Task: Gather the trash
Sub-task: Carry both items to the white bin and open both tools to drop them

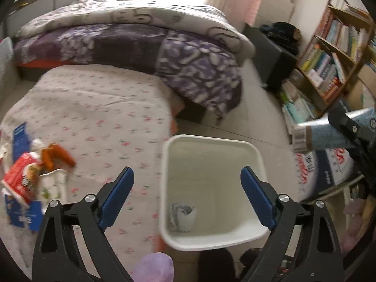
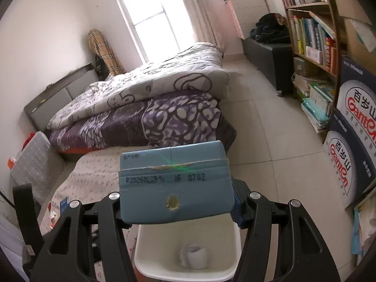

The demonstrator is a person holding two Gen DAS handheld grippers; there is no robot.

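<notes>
A white bin (image 1: 212, 236) stands on the floor beside the bed, with a crumpled white wad (image 1: 183, 216) at its bottom; the bin also shows in the right wrist view (image 2: 188, 272). My left gripper (image 1: 187, 197) is open and empty above the bin's near-left rim. My right gripper (image 2: 178, 209) is shut on a blue carton (image 2: 174, 183) and holds it above the bin; the carton also shows in the left wrist view (image 1: 329, 134) at the right. More trash (image 1: 30, 178) lies on the bed's left: red and blue packets, an orange wrapper.
The bed (image 1: 98, 108) has a flowered sheet and a folded purple quilt (image 1: 141, 44). A bookshelf (image 2: 312, 35) and printed water boxes (image 2: 352, 136) stand along the right wall. A black stool (image 2: 270, 56) stands beyond on the tiled floor (image 2: 270, 141).
</notes>
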